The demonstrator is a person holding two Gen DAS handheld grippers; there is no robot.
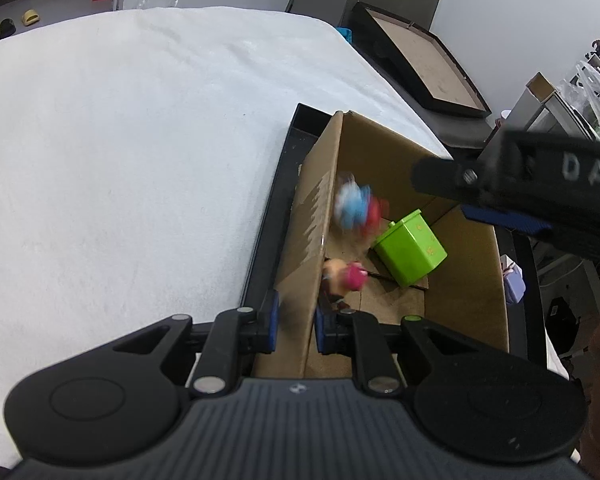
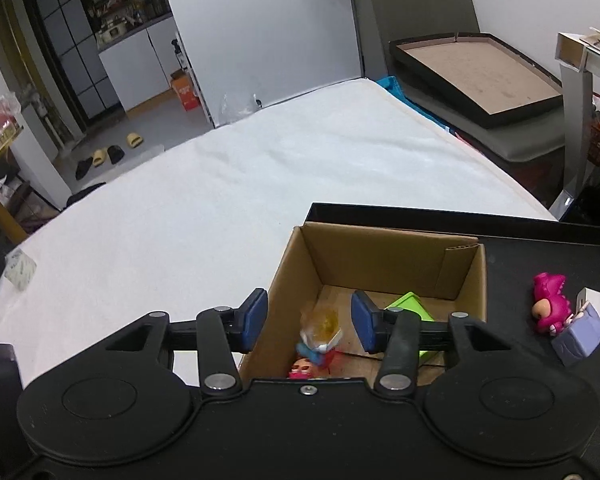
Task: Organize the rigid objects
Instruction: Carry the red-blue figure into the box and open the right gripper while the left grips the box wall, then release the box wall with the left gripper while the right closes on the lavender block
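The left gripper (image 1: 296, 322) has its fingers narrowed onto the left wall of the cardboard box (image 1: 306, 216), pinching it. The box stands open-topped in a black tray (image 1: 268, 216) on the white-covered desk (image 1: 120, 140). The right gripper (image 2: 309, 320) hangs over the box with its fingers parted and nothing pressed between them. Under them a blurred blue, red and yellow figure (image 2: 320, 336) is inside the box; its long axis cannot be told. A green bin (image 1: 410, 252) lies tipped on the box floor, its open mouth toward the far left corner. A pink dinosaur toy (image 2: 550, 300) lies in the tray outside the box.
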